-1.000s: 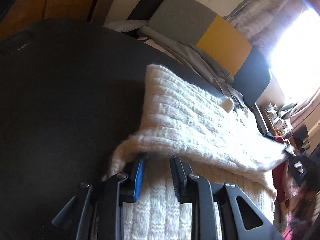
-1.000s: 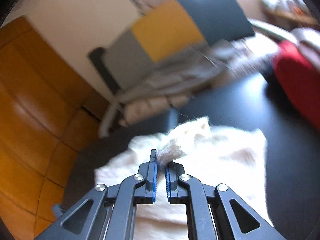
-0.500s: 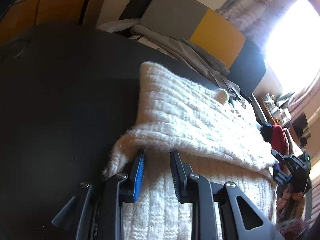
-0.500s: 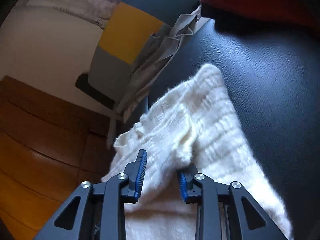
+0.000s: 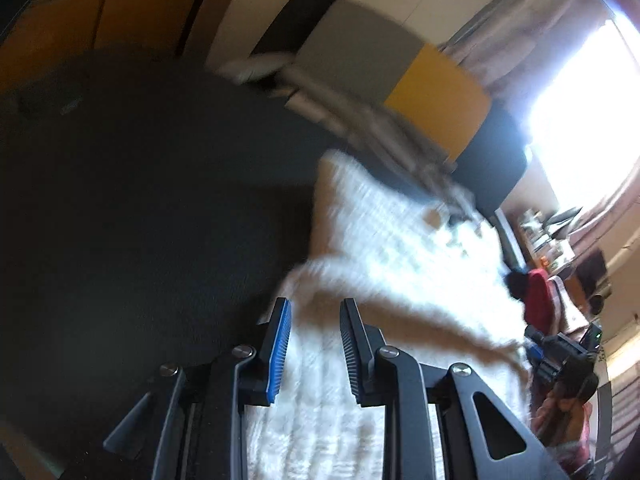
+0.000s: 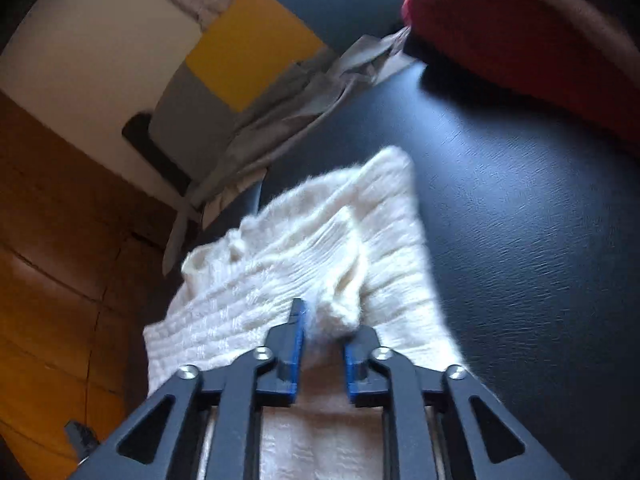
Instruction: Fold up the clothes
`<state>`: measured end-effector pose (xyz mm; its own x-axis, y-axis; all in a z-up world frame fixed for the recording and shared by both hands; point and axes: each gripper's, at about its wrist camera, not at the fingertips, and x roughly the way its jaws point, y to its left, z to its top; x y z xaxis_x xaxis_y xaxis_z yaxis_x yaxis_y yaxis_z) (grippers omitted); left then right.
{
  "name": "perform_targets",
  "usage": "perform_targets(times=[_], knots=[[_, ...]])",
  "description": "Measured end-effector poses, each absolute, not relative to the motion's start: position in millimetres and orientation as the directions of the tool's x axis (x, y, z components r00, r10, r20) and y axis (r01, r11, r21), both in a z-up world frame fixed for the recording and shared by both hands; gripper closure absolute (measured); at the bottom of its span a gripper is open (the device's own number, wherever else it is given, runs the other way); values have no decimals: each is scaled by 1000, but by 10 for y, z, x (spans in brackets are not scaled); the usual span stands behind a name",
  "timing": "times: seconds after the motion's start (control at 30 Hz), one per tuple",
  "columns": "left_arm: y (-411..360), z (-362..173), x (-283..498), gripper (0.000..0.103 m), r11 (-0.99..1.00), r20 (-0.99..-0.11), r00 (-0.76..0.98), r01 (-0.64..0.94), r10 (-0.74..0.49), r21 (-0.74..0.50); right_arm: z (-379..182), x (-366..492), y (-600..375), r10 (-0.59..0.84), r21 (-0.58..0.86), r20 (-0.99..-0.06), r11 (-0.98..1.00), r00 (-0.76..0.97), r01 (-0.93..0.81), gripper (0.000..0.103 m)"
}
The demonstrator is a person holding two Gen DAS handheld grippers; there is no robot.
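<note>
A white knit sweater [image 5: 400, 248] lies partly folded on the black table [image 5: 140, 220]. In the left wrist view my left gripper [image 5: 315, 308] hovers open just short of the sweater's folded edge, with nothing pinched between its pads. In the right wrist view the sweater [image 6: 280, 272] has a sleeve laid across it. The sleeve cuff [image 6: 340, 312] sits loose between the jaws of my right gripper [image 6: 326, 322], which are opening. The right gripper [image 5: 560, 360] also shows at the far right of the left view, at the sleeve's end.
A red garment [image 6: 520, 40] is heaped on the table's far right. Behind the table stands a chair [image 6: 248, 52] with a grey, yellow and dark back, and grey cloth [image 6: 300, 100] is draped over it. Bare black tabletop [image 6: 520, 220] lies right of the sweater.
The right gripper, shut on the cuff a second ago, came down to the sweater and spread its jaws. The left gripper rose and drew back from the folded edge.
</note>
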<state>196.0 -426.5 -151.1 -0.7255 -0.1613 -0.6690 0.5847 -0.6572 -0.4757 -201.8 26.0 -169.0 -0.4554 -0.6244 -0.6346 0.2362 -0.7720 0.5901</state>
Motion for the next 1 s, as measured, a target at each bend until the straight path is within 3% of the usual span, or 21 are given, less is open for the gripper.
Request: perform_targets(times=[0.1, 0.23, 0.33, 0.5, 0.6, 0.7, 0.87, 1.0], knots=[[-4313, -1319, 1676, 78, -717, -634, -755, 534, -167, -447, -1386, -1933, 301, -560, 500, -621, -822, -548, 273, 65], [-4358, -1201, 1096, 77, -793, -616, -772, 472, -159, -387, -1083, -1850, -148, -600, 391, -606, -796, -522, 461, 50], [-4410, -1297, 650, 77, -818, -652, -741, 469, -159, -334, -1115, -1833, -680, -591, 275, -661, -764, -462, 584, 44], [-4512, -1682, 457, 77, -816, -721, -666, 516, -192, -260, -1574, -1955, -1063, -428, 92, -788, -792, -442, 603, 44], [-4522, -1903, 588, 74, -810, -737, -650, 525, -186, -259, -1698, -1831, -925, -445, 87, -759, -792, -474, 605, 43], [-4614, -1969, 687, 75, -774, -719, -678, 535, -152, -340, -1757, -1738, -839, -477, 94, -733, -776, -484, 623, 43], [-4582, -1979, 599, 74, -796, -736, -646, 546, -201, -262, -1786, -1778, -918, -466, 85, -742, -779, -483, 622, 40], [-4548, -1943, 481, 74, -812, -748, -626, 543, -221, -215, -1774, -1840, -802, -513, 156, -732, -767, -449, 623, 40]])
